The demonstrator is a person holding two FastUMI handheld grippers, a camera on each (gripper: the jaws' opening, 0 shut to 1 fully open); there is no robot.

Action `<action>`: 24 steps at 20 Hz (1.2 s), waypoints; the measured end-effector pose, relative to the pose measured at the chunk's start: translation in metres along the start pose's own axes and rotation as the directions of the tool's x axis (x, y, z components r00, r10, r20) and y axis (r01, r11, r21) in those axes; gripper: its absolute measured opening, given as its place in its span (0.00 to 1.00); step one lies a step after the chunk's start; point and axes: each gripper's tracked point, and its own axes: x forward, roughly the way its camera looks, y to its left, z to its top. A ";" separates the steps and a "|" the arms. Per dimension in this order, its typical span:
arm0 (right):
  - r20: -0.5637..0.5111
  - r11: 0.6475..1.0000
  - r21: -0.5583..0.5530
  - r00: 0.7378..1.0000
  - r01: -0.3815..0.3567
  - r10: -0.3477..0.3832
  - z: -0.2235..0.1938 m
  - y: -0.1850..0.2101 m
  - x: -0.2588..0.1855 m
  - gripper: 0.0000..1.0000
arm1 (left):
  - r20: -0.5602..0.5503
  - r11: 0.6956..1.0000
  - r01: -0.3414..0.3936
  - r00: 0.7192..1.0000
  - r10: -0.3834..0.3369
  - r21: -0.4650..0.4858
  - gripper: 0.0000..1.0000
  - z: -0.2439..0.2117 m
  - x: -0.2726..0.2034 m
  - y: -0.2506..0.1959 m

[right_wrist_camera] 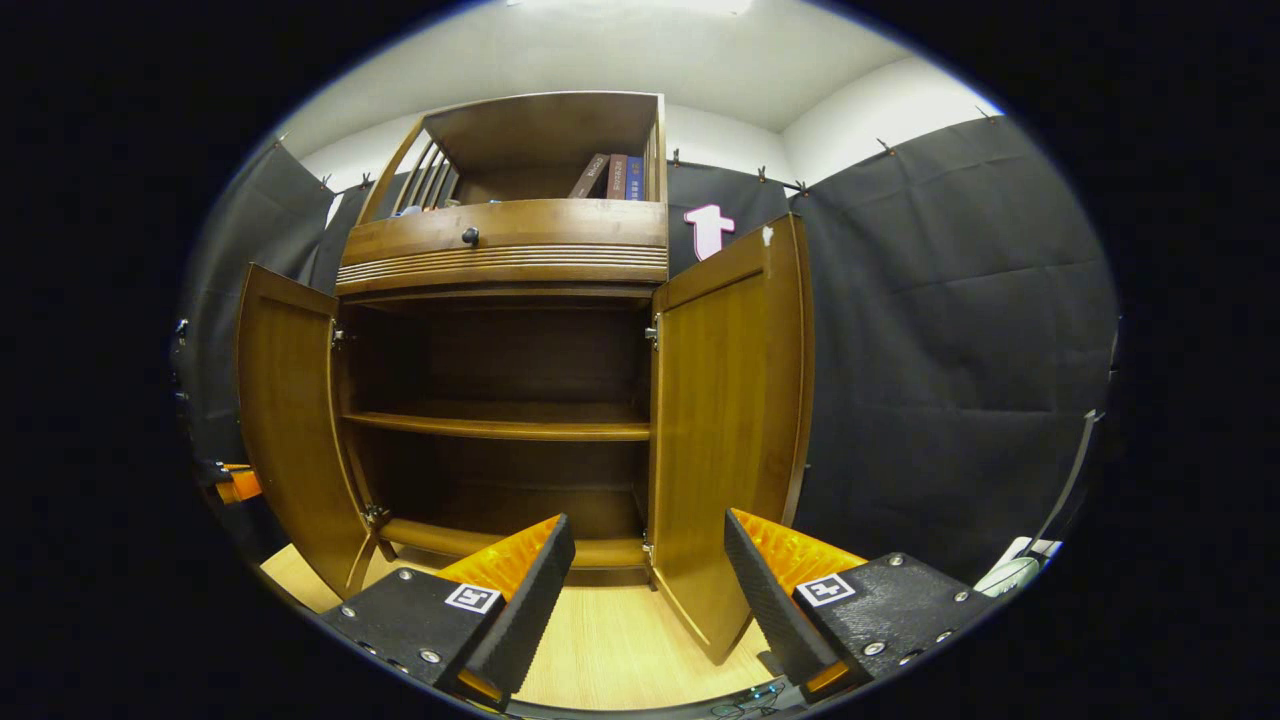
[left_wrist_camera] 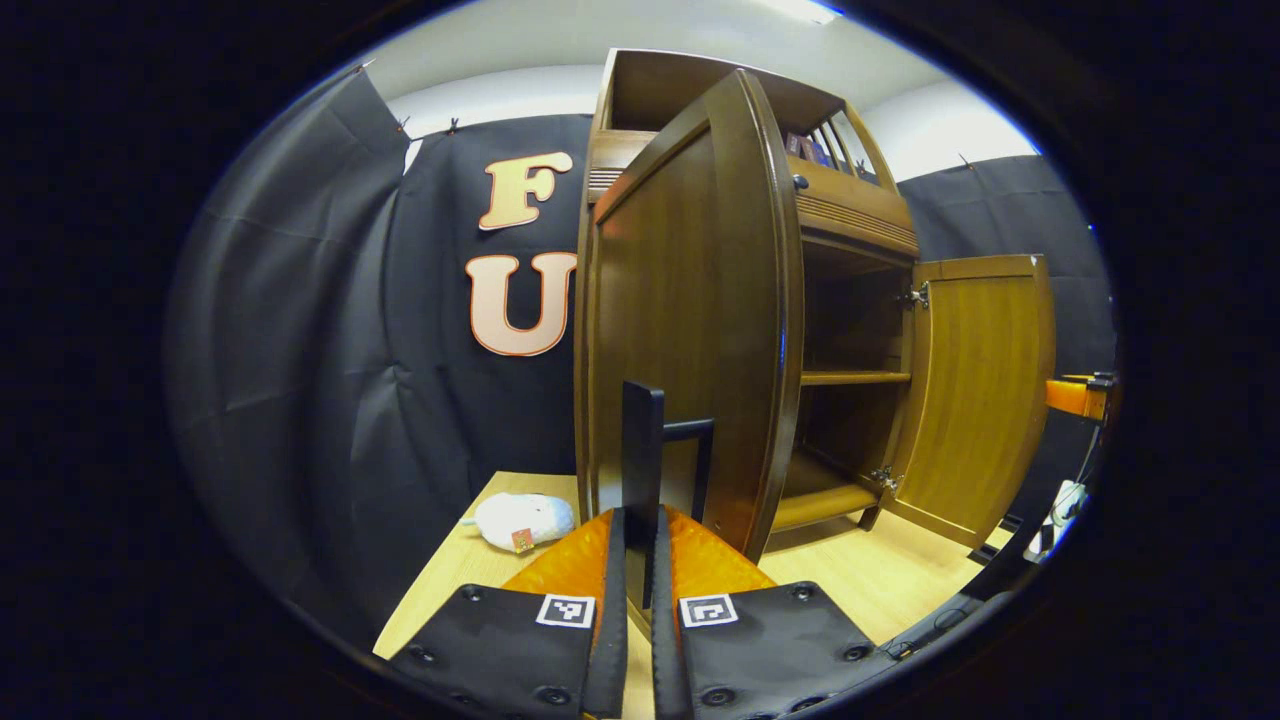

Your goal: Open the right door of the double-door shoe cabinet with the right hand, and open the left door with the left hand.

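My left gripper (left_wrist_camera: 640, 575) has its fingers pinched on the dark handle (left_wrist_camera: 645, 460) of the left door (left_wrist_camera: 690, 330), which stands swung out towards me, edge on. My right gripper (right_wrist_camera: 648, 585) hangs with its fingers wide apart and nothing between them, in front of the cabinet (right_wrist_camera: 505, 250), just short of the right door (right_wrist_camera: 725, 420). That door is swung out too, so both doors stand open and the dark inside shows, with a shelf (right_wrist_camera: 500, 428) across the middle. Above the doors sits a drawer with a small knob (right_wrist_camera: 469, 236), and books (right_wrist_camera: 610, 176) stand in the open top. A white plush toy (left_wrist_camera: 522, 520) lies on the pale floor (left_wrist_camera: 880, 570) left of the cabinet.
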 end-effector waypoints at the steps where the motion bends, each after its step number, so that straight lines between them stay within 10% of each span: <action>1: 0.003 1.000 -0.002 1.000 -0.007 0.007 0.002 0.005 0.000 0.92 | -0.002 1.000 0.007 1.000 -0.007 0.004 0.14 -0.001 -0.002 0.003; 24: 0.002 0.995 0.000 0.995 -0.098 0.098 0.007 0.077 0.009 0.92 | 0.008 0.995 -0.103 0.995 0.103 -0.015 0.10 0.003 -0.018 0.100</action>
